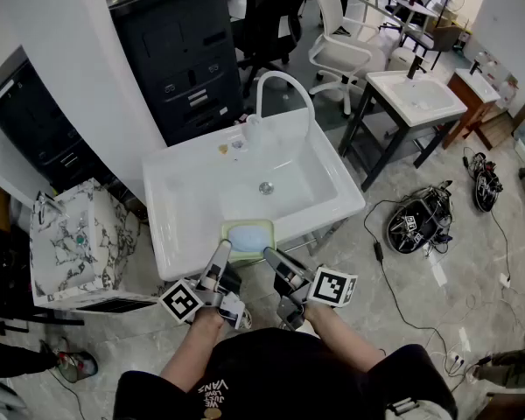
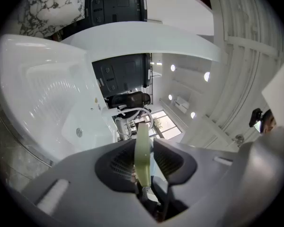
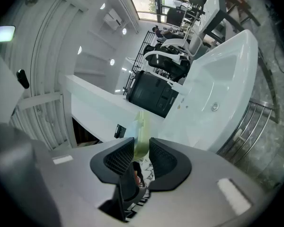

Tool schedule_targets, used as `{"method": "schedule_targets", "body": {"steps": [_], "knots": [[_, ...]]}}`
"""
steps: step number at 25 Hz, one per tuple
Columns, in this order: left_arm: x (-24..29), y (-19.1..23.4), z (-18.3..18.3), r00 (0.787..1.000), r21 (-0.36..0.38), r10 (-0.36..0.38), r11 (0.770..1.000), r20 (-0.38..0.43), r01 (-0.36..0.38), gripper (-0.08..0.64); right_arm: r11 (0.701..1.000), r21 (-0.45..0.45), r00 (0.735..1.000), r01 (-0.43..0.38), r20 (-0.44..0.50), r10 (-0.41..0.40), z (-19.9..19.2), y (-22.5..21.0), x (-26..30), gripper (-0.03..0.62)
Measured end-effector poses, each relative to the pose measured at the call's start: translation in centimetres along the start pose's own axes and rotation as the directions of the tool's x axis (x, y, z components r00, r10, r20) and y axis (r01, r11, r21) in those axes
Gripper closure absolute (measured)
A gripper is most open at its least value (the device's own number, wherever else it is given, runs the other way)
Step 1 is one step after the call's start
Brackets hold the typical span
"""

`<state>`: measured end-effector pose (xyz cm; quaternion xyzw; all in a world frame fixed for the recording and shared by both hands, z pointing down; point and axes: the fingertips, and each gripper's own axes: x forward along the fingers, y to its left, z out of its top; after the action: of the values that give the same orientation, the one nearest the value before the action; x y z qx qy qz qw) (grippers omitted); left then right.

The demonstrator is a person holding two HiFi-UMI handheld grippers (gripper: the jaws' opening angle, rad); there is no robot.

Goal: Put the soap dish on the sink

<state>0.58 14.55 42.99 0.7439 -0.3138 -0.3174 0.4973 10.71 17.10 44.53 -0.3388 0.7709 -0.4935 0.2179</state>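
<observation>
The pale green, shallow rectangular soap dish [image 1: 249, 255] lies over the front rim of the white ceramic sink [image 1: 184, 191], with a light blue bar of soap [image 1: 248, 236] in it; whether it rests on the rim or is just above it is hard to tell. Its near edge is hidden behind the jaws of both tools. The left gripper [image 1: 221, 254] pinches the dish's near left corner and the right gripper [image 1: 271, 256] its near right corner, each with its jaws narrowed onto the rim. In the left gripper view the soap dish [image 2: 142, 150] shows only as a thin edge-on strip between the dark pads of the left gripper [image 2: 144, 161]; the right gripper view gives the same sliver [image 3: 141, 136]. Beyond stands a curved white faucet [image 1: 284, 86].
</observation>
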Motion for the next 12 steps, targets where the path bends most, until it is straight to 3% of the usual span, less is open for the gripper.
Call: {"method": "schedule_targets", "body": {"steps": [12], "knots": [[0.1, -1.1, -2.0, 0.999, 0.042, -0.002, 0.999, 0.053, 0.0, 0.407, 1.0, -0.012, 0.999, -0.023, -0.048, 0.023, 0.8, -0.4, -1.9, 0.499]]}}
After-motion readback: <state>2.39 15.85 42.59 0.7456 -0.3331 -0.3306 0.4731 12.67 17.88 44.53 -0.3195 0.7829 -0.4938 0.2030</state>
